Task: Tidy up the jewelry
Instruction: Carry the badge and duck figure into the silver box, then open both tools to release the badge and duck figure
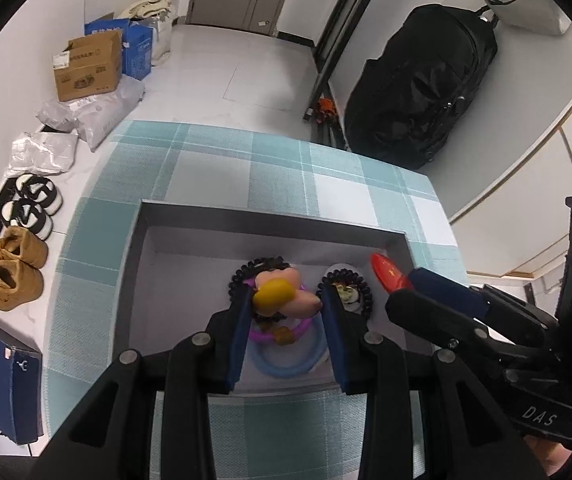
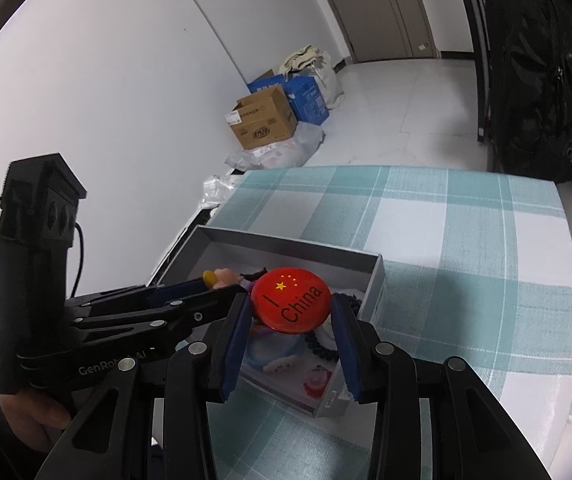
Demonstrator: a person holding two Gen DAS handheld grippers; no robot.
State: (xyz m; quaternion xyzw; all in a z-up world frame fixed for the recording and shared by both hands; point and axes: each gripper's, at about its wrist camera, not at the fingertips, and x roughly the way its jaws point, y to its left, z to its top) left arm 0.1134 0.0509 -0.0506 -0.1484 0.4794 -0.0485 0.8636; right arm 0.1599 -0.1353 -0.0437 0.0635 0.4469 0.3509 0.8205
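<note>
An open grey box [image 1: 270,220] sits on a teal checked tablecloth [image 1: 214,176]. My left gripper [image 1: 286,296] is shut on a pink and yellow ornament [image 1: 274,294], held over the box. Below it lie a black bead bracelet [image 1: 367,292], a purple ring [image 1: 264,336] and a blue ring [image 1: 286,366]. In the right wrist view my right gripper [image 2: 291,302] is shut on a round red badge [image 2: 292,300] with yellow stars, above the box [image 2: 286,246]. The left gripper [image 2: 222,284] reaches in from the left there. The right gripper [image 1: 400,284] enters the left wrist view from the right.
Shoes [image 1: 16,276], parcels and cardboard boxes [image 1: 88,66] line the floor left of the table. A black backpack [image 1: 422,88] leans at the back right. The box stands near the table's left edge [image 2: 206,216]; bare cloth [image 2: 466,260] lies to its right.
</note>
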